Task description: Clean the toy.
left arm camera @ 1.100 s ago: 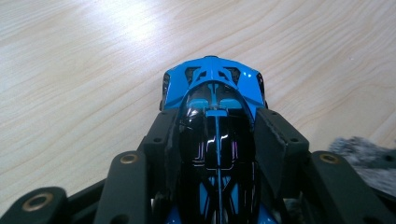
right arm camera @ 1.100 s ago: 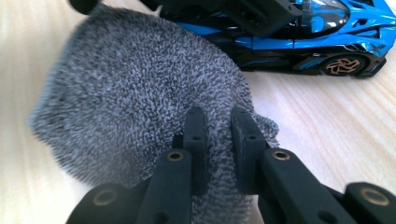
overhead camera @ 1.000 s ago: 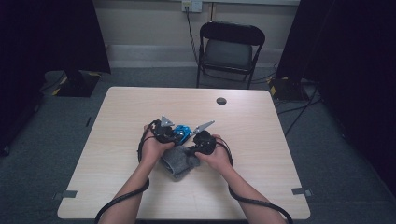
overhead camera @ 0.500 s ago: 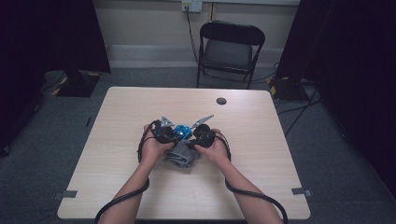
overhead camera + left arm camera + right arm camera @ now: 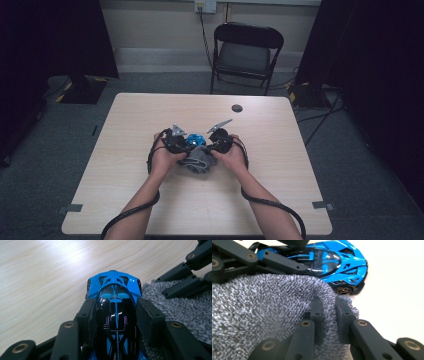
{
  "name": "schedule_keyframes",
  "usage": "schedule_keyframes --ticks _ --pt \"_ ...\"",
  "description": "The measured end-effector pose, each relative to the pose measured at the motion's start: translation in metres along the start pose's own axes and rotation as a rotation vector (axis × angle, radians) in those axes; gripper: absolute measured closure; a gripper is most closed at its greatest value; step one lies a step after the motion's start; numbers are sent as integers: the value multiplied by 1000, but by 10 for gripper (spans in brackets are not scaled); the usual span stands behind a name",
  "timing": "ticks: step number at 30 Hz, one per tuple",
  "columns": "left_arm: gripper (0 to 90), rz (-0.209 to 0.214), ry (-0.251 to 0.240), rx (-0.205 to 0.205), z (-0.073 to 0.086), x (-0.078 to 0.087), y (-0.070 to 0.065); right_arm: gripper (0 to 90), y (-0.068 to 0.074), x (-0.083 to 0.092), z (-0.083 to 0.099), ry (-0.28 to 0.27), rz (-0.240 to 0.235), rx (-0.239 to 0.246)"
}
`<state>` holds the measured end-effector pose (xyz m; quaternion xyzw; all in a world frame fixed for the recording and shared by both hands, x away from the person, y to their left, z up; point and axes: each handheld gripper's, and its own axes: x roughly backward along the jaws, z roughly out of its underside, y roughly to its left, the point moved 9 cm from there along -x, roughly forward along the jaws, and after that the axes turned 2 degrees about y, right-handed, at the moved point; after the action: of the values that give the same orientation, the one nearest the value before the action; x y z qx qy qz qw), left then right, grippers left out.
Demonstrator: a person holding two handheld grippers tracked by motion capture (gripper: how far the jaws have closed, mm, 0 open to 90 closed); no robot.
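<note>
High view first: we see both forearms come in from the bottom edge and meet near the middle of the pale wooden table [image 5: 280, 190], the left gripper [image 5: 176, 141] and the right gripper [image 5: 218, 140] angled in toward each other, with the glossy blue and black toy sports car [image 5: 193, 141] between them and the grey looped-pile cloth [image 5: 198, 159] bunched just below it, touching both grippers. A black folding chair [image 5: 245, 52] stands beyond the far edge of the table. Left gripper view next: we look along the left gripper [image 5: 116, 315], whose black jaws are clamped on the sides of the toy car [image 5: 113, 290]; its body is bright blue with a black canopy, it points away from us, and the grey cloth [image 5: 180, 310] lies just to its right on the table. Right gripper view last: the right gripper [image 5: 329, 312] has its jaws pinched tight on a fold of the cloth [image 5: 262, 307], and beyond the cloth the car [image 5: 337, 262] rests on the table, a bronze wheel showing at its side.
</note>
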<state>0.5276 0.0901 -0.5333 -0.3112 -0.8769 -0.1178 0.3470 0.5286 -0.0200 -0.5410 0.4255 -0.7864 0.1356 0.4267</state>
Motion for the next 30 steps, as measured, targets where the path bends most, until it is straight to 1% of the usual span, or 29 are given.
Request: schedule_keyframes --ticks 3,6,9,12,15,19,25,30 --pt "520 1 -1 1 0 0 0 784 -4 0 0 -9 1 -6" --pt "520 5 1 4 0 0 0 784 -6 1 1 -14 6 -22" --pt "520 4 2 3 0 0 0 783 -11 2 1 -20 25 -29" --pt "520 2 2 2 0 0 0 783 -15 3 1 -23 30 -46" --pt "520 4 0 4 0 0 0 783 -17 3 1 -28 38 -46" --pt "520 3 0 3 0 0 0 783 -20 3 0 -30 44 -59" --pt "520 1 -9 4 0 0 0 783 -24 3 -1 -37 57 -58" --pt "520 3 -8 6 0 0 -1 783 -28 5 0 -41 70 -76"
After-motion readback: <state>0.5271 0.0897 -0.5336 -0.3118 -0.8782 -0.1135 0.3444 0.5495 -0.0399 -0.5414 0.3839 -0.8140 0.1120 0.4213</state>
